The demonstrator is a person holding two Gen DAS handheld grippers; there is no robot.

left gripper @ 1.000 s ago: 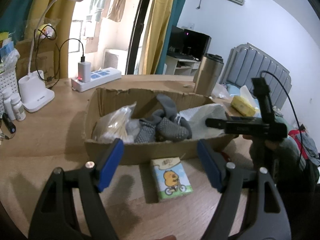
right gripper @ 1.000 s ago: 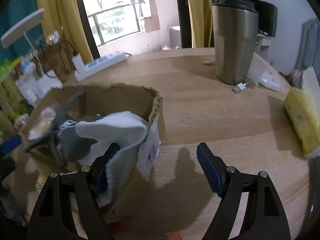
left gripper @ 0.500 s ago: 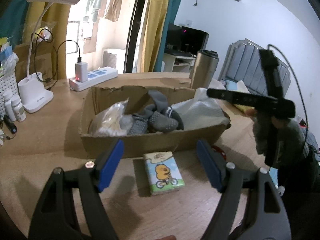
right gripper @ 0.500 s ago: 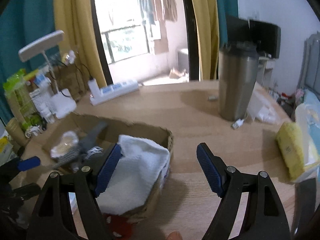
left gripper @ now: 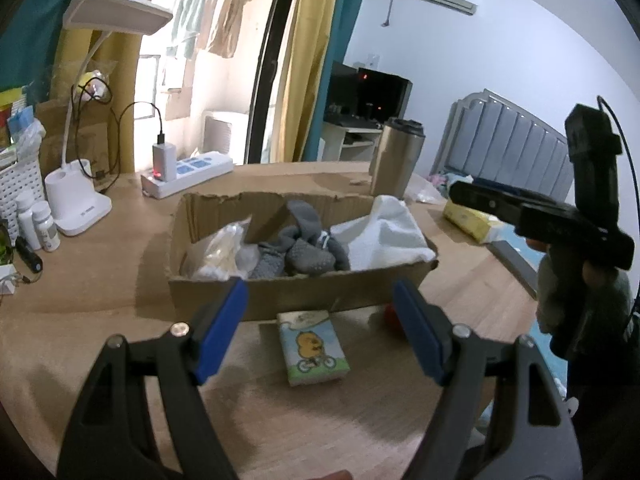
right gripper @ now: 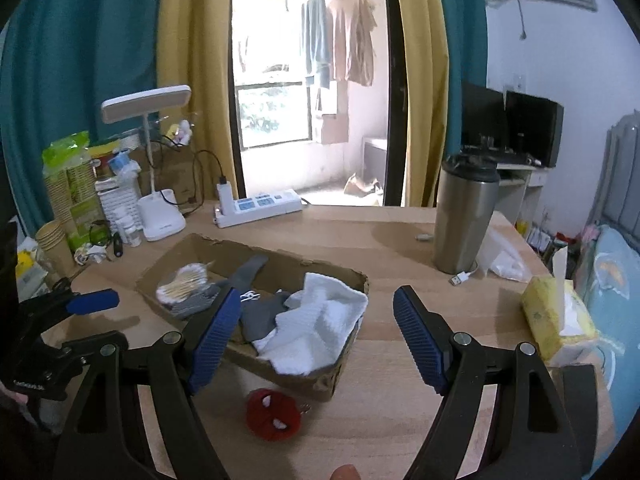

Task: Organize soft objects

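Inside the cardboard box, a white towel and grey socks are piled. Nothing is held by the left gripper or right gripper; both are spread apart.

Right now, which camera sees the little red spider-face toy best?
The right wrist view: the red toy lies whole on the table in front of the cardboard box, white eyes showing. The left wrist view shows only a red sliver behind a blue pad.

Wooden table with cardboard box
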